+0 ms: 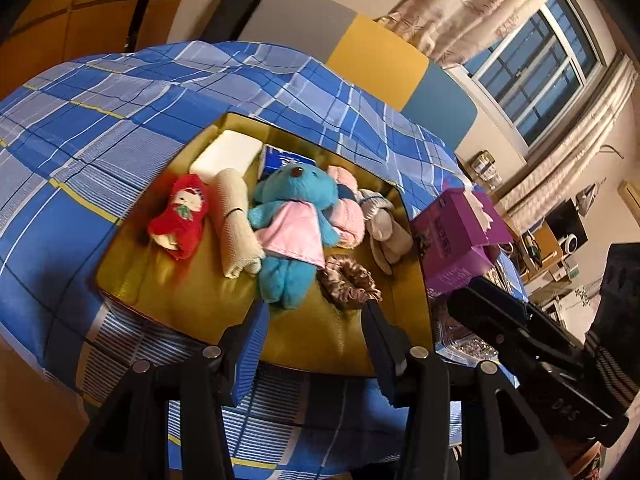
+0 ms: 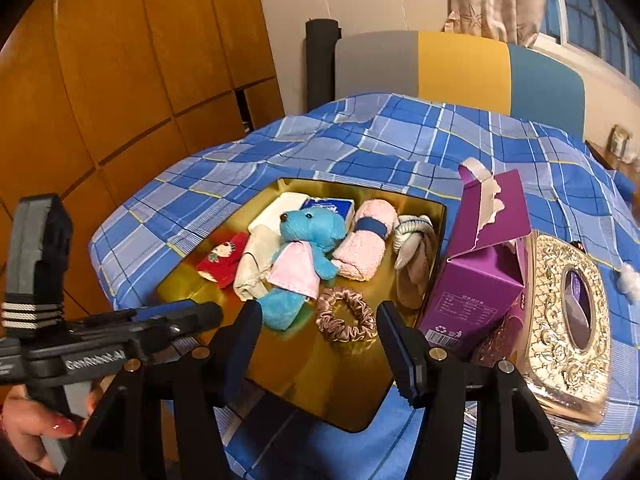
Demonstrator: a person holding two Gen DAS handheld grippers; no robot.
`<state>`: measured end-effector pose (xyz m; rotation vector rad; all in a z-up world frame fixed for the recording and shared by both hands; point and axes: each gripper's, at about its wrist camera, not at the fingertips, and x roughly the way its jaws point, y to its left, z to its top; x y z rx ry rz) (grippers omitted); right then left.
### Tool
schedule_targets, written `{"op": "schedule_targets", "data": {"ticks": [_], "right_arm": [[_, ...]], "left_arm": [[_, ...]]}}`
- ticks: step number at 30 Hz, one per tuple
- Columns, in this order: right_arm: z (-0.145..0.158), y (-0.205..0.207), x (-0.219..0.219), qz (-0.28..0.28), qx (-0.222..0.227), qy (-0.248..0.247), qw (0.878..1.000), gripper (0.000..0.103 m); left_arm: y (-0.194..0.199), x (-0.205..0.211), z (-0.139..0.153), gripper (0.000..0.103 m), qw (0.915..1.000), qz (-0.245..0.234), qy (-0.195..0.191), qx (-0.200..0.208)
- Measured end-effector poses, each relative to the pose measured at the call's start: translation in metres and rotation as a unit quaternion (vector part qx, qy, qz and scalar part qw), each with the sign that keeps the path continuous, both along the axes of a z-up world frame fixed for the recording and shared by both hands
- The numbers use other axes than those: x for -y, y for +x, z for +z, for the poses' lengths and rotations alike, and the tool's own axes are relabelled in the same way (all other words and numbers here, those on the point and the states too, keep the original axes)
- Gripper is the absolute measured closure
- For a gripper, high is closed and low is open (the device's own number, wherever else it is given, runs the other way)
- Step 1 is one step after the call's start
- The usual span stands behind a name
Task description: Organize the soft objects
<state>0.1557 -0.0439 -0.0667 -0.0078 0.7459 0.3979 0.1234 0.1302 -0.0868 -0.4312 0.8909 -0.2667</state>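
The gold tray (image 2: 412,392) sits on a blue plaid bedsheet (image 2: 400,144), its near half bare. At its right edge stands a purple carton (image 2: 476,280), flap up, beside an ornate gold tissue box (image 2: 568,320). The left gripper (image 1: 316,332) hovers over the near rim, jaws spread, nothing between them. The right gripper (image 2: 320,344) is likewise parted and empty, above the brown satin scrunchie (image 2: 346,314). Lined up in the tray: a red doll towel (image 2: 222,260), cream roll (image 2: 254,264), blue teddy bear (image 2: 304,256), pink rolled towel (image 2: 360,248), grey plush bunny (image 2: 416,256), white block (image 2: 280,208) and blue tissue pack (image 2: 332,205).
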Motion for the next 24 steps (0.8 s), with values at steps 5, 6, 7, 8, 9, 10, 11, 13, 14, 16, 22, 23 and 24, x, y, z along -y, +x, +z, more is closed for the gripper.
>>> {"op": "schedule_targets", "data": {"ticks": [5,6,7,8,9,10,11,13,14,16,22,23,24], "right_arm": [[0.007,-0.007,0.006,-0.001,0.013,-0.005,1.0,0.043],[0.008,-0.009,0.009,-0.003,0.014,-0.002,1.0,0.043],[0.01,-0.01,0.012,-0.005,0.016,0.001,1.0,0.043],[0.015,-0.012,0.017,-0.01,0.022,0.003,1.0,0.043],[0.018,-0.014,0.021,-0.016,0.028,0.004,0.999,0.043],[0.023,-0.016,0.028,-0.024,0.036,0.006,0.999,0.043],[0.026,-0.018,0.034,-0.031,0.042,0.007,0.999,0.043],[0.035,-0.022,0.05,-0.051,0.057,0.004,0.997,0.043],[0.04,-0.024,0.063,-0.068,0.065,0.001,0.996,0.042],[0.047,-0.024,0.082,-0.089,0.071,-0.004,0.994,0.041],[0.054,-0.022,0.152,-0.169,0.073,-0.032,0.982,0.04],[0.053,-0.021,0.164,-0.179,0.069,-0.036,0.981,0.04],[0.052,-0.019,0.173,-0.189,0.066,-0.042,0.979,0.039]], "left_arm": [[-0.003,0.01,0.002,0.055,0.9999,-0.012,-0.003,-0.001],[-0.003,0.012,0.003,0.055,0.9999,-0.014,-0.003,-0.001],[-0.003,0.014,0.004,0.055,0.9999,-0.016,-0.003,-0.001],[-0.004,0.016,0.004,0.055,0.9998,-0.018,-0.001,-0.002],[-0.004,0.018,0.005,0.055,0.9998,-0.02,0.0,-0.002],[-0.005,0.022,0.006,0.055,0.9997,-0.025,0.002,-0.002],[-0.005,0.024,0.007,0.055,0.9996,-0.028,0.004,-0.001],[-0.005,0.031,0.009,0.055,0.9993,-0.036,0.006,0.0],[-0.004,0.033,0.01,0.055,0.9991,-0.041,0.004,0.0],[-0.004,0.042,0.013,0.055,0.9986,-0.053,0.002,0.0],[-0.003,0.074,0.024,0.052,0.996,-0.088,0.01,0.006],[-0.003,0.079,0.026,0.052,0.9956,-0.093,0.011,0.006],[-0.003,0.085,0.028,0.052,0.9951,-0.097,0.013,0.007]]}}
